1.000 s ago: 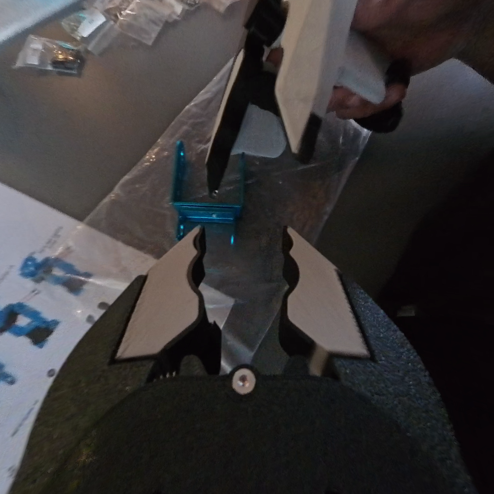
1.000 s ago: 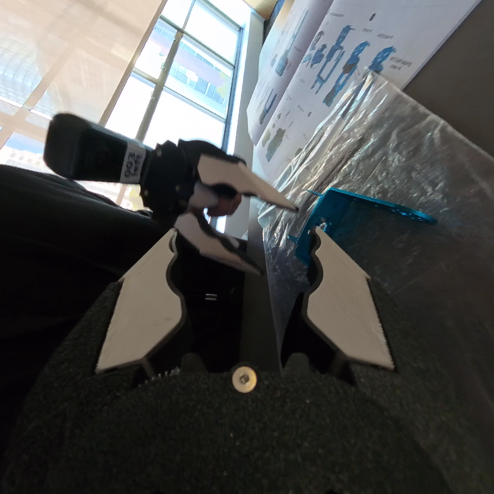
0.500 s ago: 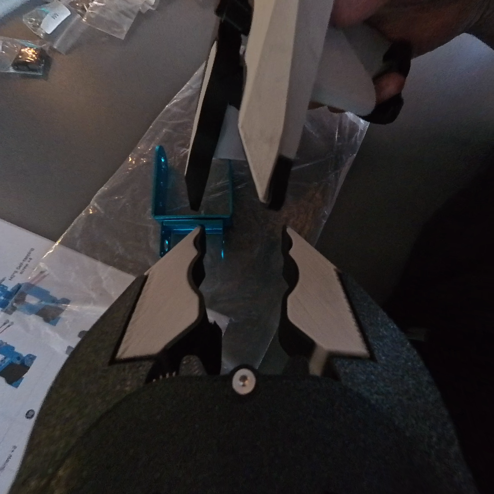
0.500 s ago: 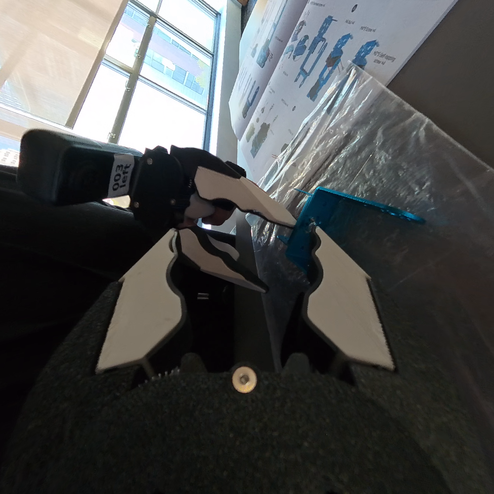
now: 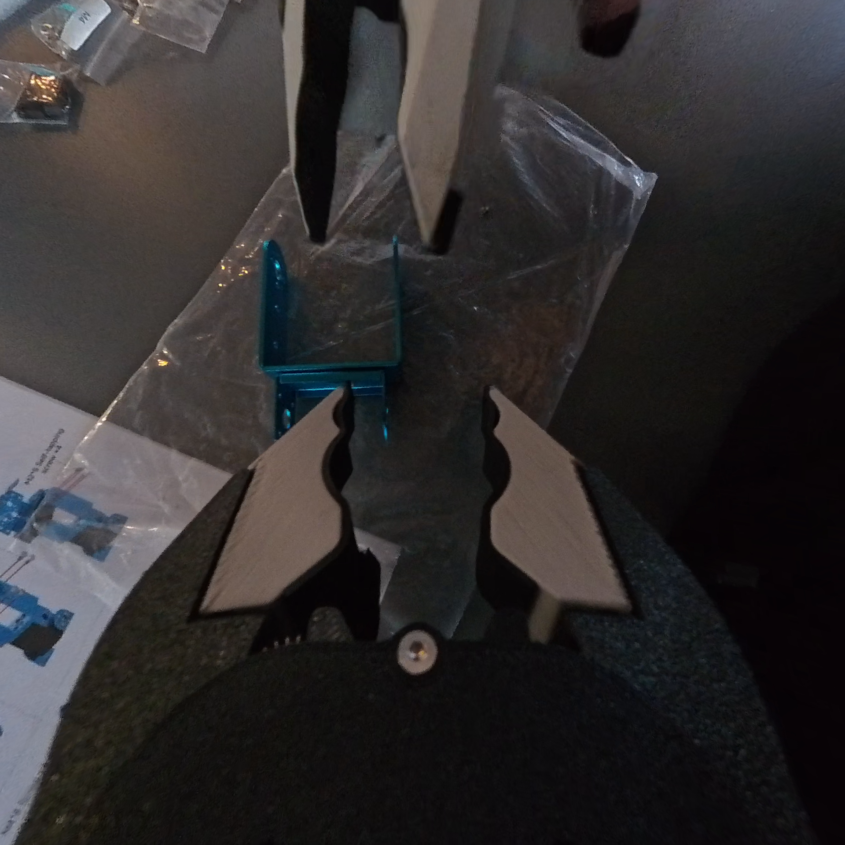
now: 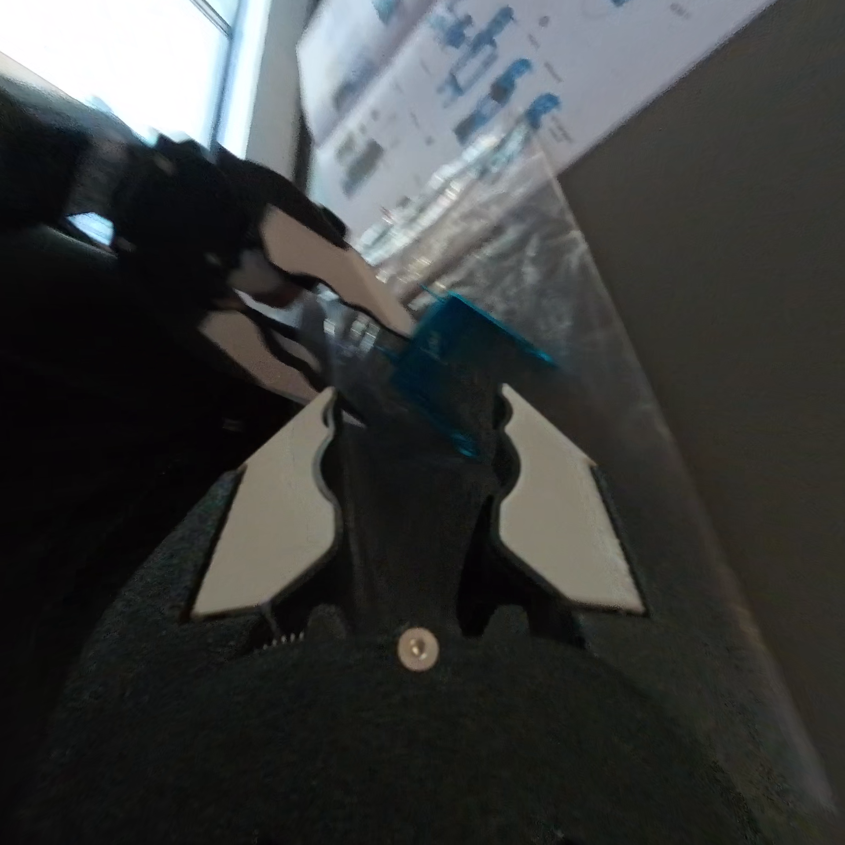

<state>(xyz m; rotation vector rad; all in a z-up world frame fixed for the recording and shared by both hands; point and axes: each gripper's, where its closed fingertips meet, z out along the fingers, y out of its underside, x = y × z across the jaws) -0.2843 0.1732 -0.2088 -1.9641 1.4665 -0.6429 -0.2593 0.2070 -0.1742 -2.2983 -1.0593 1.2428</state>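
A blue metal U-shaped bracket [image 5: 329, 320] with a smaller blue piece at its closed end lies on a clear plastic bag [image 5: 526, 274]. My left gripper [image 5: 418, 393] is open and empty, its left fingertip just over the smaller blue piece. My right gripper [image 5: 375, 242] comes in from the far side, open, with its tips at the open ends of the bracket's arms. The right wrist view is blurred. There the bracket [image 6: 457, 352] sits just beyond my open right gripper [image 6: 418, 391], with the left gripper [image 6: 361, 352] opposite it.
A printed instruction sheet [image 5: 68, 503] with blue drawings lies at the left on the grey table and also shows in the right wrist view [image 6: 457, 68]. Small bags of parts [image 5: 45, 91] lie at the far left. A bright window [image 6: 114, 68] is behind. Tip to tip, the grippers are about 6 centimeters apart.
The right gripper has pulled back from over the bracket to its open ends. The right wrist view has swung, so the bracket now sits between its fingertips. Both grippers stay open.
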